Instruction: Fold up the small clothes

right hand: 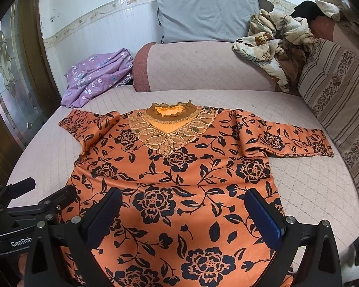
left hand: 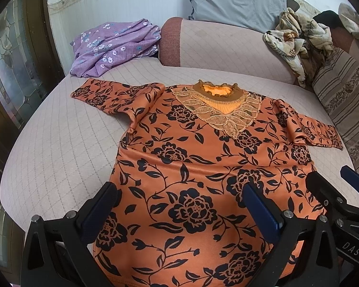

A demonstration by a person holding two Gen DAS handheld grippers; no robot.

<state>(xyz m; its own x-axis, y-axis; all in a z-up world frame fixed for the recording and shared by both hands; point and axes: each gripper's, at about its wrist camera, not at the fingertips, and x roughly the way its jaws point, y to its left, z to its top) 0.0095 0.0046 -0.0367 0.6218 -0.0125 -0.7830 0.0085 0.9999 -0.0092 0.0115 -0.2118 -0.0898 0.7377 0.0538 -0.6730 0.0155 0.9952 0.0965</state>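
Top: orange floral blouse (left hand: 203,162) lies flat, sleeves out.
Left gripper (left hand: 179,205): jaws spread, empty.
Right gripper (right hand: 182,210): spread, empty.
Tip: pinch both hem corners evenly.

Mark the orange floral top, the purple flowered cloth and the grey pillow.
orange floral top (left hand: 193,167): left wrist view, chest panel below the lace collar.
purple flowered cloth (left hand: 112,45): left wrist view, middle of the heap.
grey pillow (right hand: 208,14): right wrist view, centre of its face.

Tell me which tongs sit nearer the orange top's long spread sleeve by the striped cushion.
Right. The right tongs hover open over the hem on the side of that sleeve; the left tongs hover open over the hem's other half, farther from it.
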